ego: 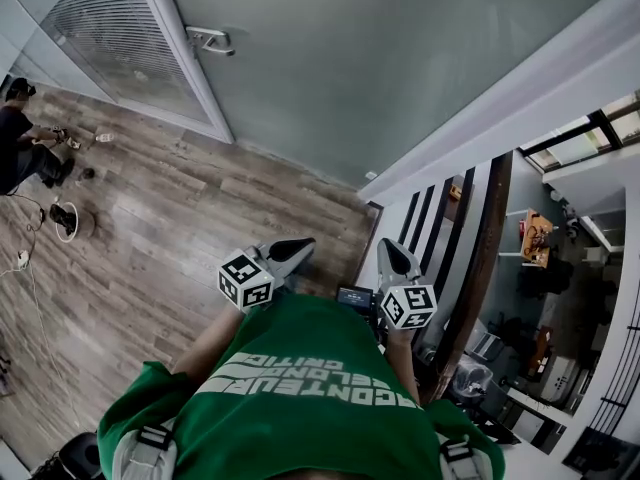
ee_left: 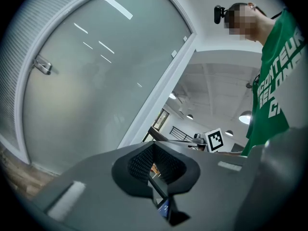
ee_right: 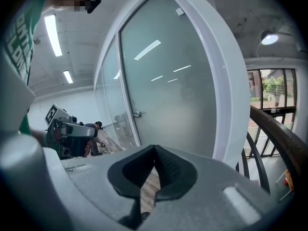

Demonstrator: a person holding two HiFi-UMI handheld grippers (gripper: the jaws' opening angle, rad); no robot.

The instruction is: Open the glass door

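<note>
frosted glass fills the door [ego: 380, 68], which stands ahead of both grippers and appears to sit closed in its white frame [ego: 190, 58]. its handle [ego: 210, 40], a short metal lever near the frame edge, lies forward and to the left of the left gripper [ego: 290, 251], well apart from it. from the right gripper [ego: 395, 258] the handle is also far ahead and further left.

gripper state:
- left gripper: jaws together at the tips, nothing between them.
- right gripper: jaws together at the tips, nothing between them; only a strip of wood floor [ego: 150, 238] shows through the slit below the tips.

both grippers are held low and close to the person's body, side by side, pointing toward the door. neither touches the door or handle.

step in hand, as judged: approach. no contact is made yet, so the task is at its start.

next move, as judged:
1. carry one gripper forward and left to the handle; the left is nearer.
2. part the jaws wide enough to pass over the lever.
3. close on the lever and press it down.
4. swing the door; whether it pushes or pulls cannot be told.
</note>
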